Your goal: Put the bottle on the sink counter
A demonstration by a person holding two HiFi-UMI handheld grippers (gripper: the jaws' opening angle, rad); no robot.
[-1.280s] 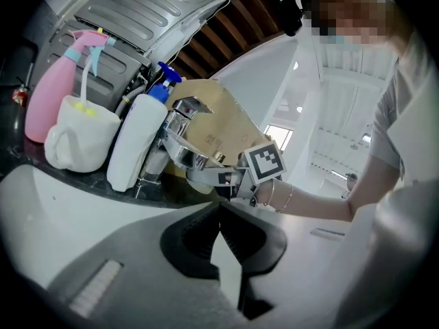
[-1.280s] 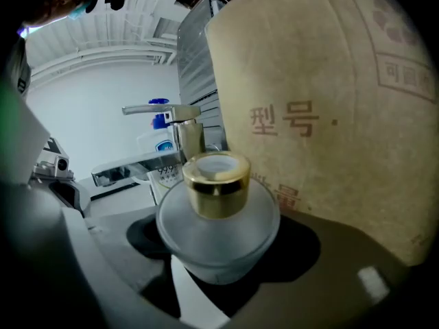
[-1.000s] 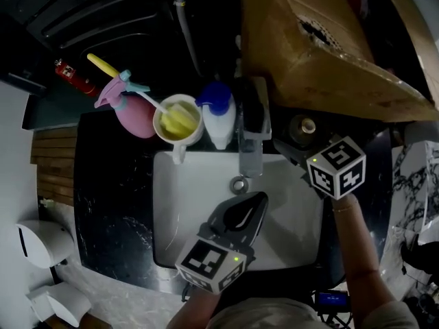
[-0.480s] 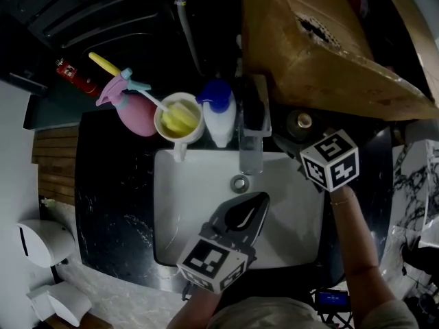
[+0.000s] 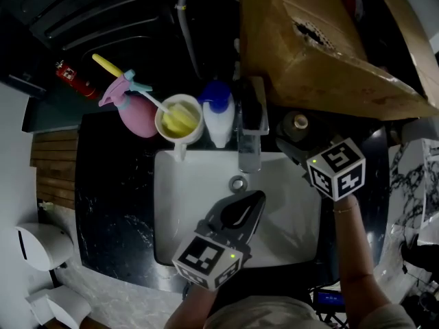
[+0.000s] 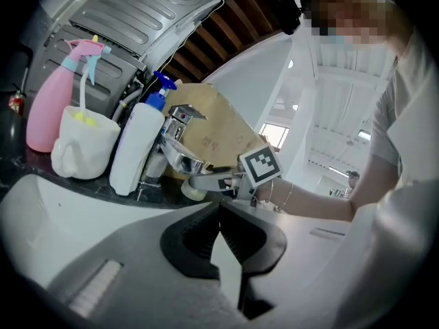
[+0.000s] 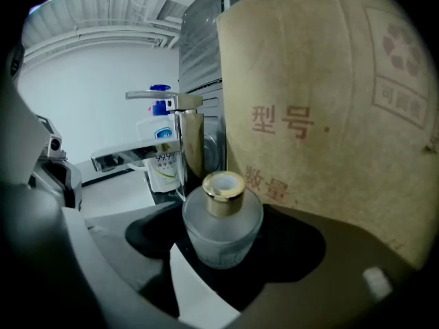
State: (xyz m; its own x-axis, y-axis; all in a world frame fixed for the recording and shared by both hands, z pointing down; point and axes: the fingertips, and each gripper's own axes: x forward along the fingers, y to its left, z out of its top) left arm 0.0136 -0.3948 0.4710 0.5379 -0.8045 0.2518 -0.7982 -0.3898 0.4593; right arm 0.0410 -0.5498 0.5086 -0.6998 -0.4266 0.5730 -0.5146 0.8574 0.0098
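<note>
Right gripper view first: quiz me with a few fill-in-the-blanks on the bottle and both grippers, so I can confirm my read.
The bottle between the right gripper's jaws has a ___ cap. The left gripper, jaws together, hangs over the white ___. The spray bottle beside the mug is ___.
Missing words: gold; sink; pink.

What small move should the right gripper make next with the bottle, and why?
Probably lower it a little, straight down. The right gripper holds the bottle upright over the counter, between the tap and the box. I cannot tell whether its base rests there yet. Open only once it does.
</note>
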